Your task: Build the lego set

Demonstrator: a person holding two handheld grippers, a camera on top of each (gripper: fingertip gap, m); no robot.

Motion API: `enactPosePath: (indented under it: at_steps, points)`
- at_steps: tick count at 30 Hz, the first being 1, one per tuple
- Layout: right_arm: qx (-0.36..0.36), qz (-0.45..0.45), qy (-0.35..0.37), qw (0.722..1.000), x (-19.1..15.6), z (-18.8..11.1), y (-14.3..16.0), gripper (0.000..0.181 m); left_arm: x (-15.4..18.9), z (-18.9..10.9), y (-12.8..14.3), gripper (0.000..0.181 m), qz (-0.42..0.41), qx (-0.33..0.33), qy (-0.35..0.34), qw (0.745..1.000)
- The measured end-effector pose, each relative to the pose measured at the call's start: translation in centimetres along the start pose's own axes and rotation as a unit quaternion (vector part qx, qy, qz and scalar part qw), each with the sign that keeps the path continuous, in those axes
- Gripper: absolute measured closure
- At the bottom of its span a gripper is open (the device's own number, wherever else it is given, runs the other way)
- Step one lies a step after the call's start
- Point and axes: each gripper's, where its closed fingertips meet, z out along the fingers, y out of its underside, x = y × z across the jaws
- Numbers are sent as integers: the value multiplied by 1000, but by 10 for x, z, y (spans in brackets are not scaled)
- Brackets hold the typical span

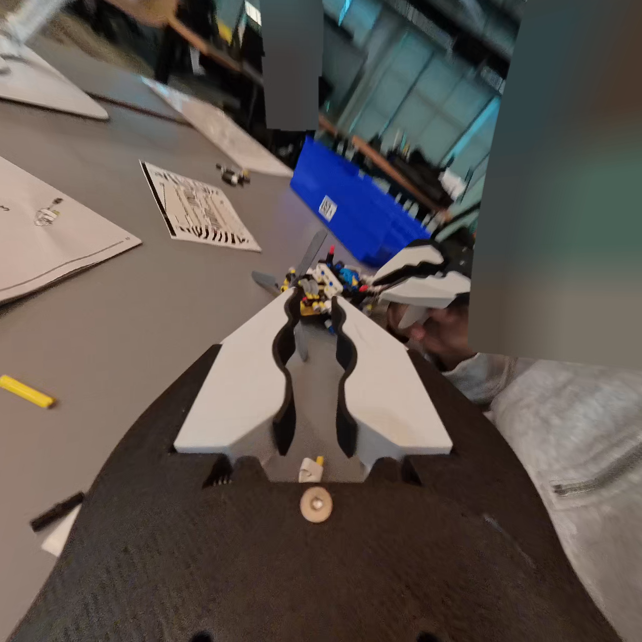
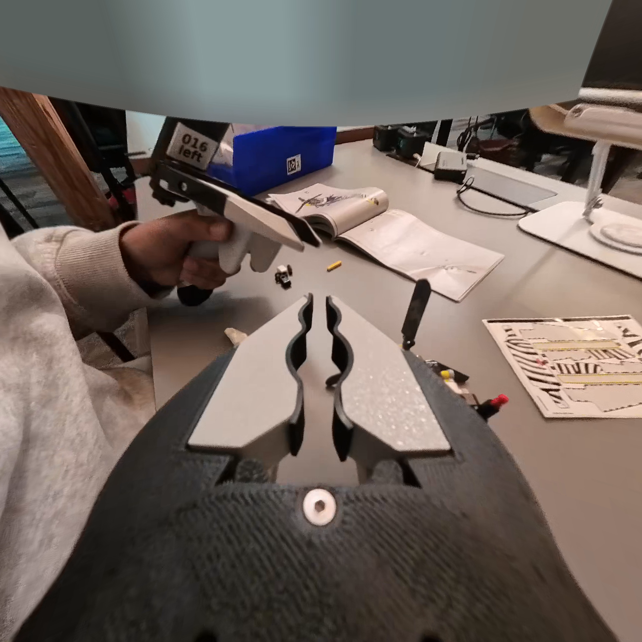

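Note:
A partly built lego model, yellow, white and blue with grey blades, stands on the grey table. In the left wrist view it sits just beyond my left gripper, whose jaws are a little apart and empty. My right gripper comes in from the right, its tips close beside the model. In the right wrist view my right gripper has its fingers nearly together with nothing between them. The model shows there at the gripper's right side, partly hidden. My left gripper hovers above the table.
An open instruction booklet, a sticker sheet, a yellow piece and a small black and white assembly lie on the table. A blue bin stands at the far edge. A monitor stand is at the right. The grippers' ends are close to 6 centimeters from one another.

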Motion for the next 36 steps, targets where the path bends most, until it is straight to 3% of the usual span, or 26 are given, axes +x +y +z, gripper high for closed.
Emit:
enactPosePath:
  at_steps: [3,6,11,15,20,30,34,36]
  points:
    - [20,-25,3,999,-2,-6,-6,178,-10,20,10,159,53,-106,-25,993]
    - [0,-58,17,998,-1,-10,1,177,-18,42,17,158,95,-172,-20,980]
    - [-138,-94,30,986,2,-6,49,165,-40,72,37,158,93,-247,-9,964]
    - [-232,-188,86,951,17,-13,82,180,-48,84,52,155,92,-281,4,955]
    - [-272,-246,152,918,42,-27,90,181,-49,91,55,156,109,-296,13,949]
    - [-257,-165,189,933,68,-45,88,180,-45,104,72,151,190,-348,25,918]
    - [-256,-170,193,932,68,-48,86,178,-43,104,76,179,200,-359,32,911]
    - [-257,-177,196,930,67,-50,85,178,-44,100,76,179,200,-359,28,911]
